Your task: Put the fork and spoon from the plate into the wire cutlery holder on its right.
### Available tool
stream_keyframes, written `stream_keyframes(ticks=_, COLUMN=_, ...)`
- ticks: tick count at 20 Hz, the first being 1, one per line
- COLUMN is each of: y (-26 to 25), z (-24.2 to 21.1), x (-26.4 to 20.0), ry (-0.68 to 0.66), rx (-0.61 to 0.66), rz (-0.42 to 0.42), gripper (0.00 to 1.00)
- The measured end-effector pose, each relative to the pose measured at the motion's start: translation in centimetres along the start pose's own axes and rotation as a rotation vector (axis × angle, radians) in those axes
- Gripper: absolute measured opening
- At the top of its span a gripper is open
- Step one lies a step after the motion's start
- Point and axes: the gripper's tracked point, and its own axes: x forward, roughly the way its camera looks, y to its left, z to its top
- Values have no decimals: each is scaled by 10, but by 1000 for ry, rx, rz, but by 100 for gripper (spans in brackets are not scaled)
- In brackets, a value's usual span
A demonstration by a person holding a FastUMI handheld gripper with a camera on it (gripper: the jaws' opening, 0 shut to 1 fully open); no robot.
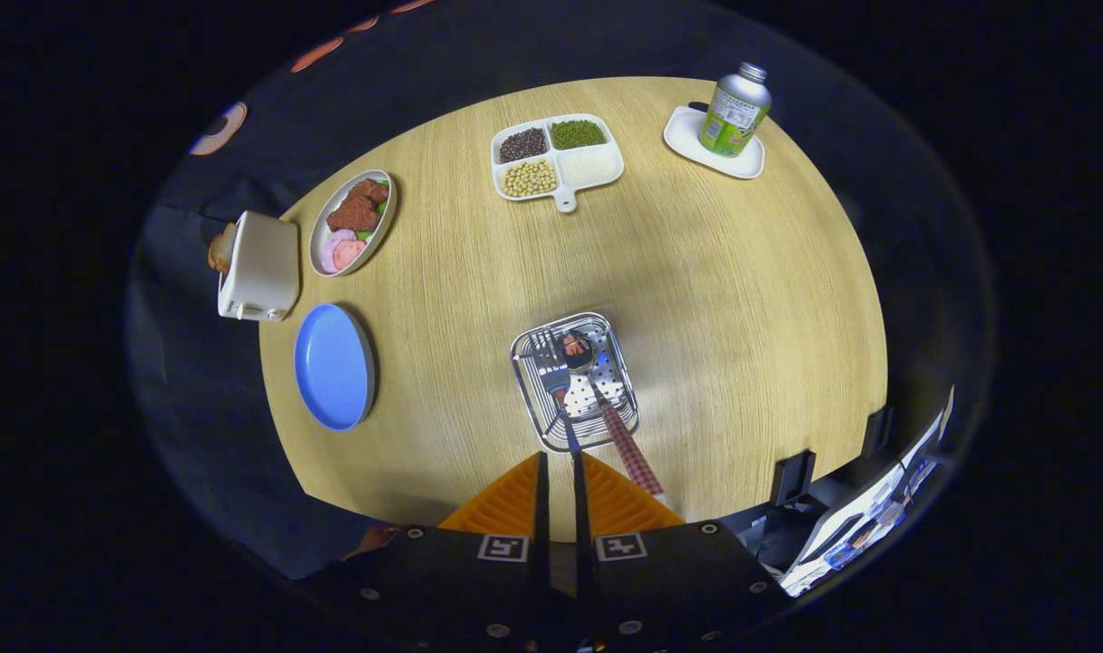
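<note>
Claw [558,472] fingers nearly closed, gripping the fork [556,381] handle between the tips. Fork head sits inside the wire cutlery holder [617,422] just ahead, beside the spoon [597,372]. Blue plate [332,367] lies leftward on the worktop [742,290].

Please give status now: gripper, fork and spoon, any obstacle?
Gripper shut on fork handle, above wire cutlery holder. Fork head and spoon both inside holder. Blue plate bare, left of holder. Nothing in the way.

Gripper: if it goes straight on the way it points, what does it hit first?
Likely the fork whose handle it pinches, then the wire holder just ahead of the gripper. Depth is unclear.
</note>
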Motion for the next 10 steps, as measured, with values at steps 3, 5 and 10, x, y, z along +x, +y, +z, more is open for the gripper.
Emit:
stream_keyframes(ticks=3, y=12, z=15, x=-10, ry=-88, rx=19, rz=55, gripper=12)
stream_keyframes(ticks=5, y=14, z=30, x=-19, ry=-177, rx=10, rz=60, gripper=16)
stream_keyframes(ticks=10, y=26, z=73, x=-67, ry=-469, rx=-33, rz=85, gripper=50)
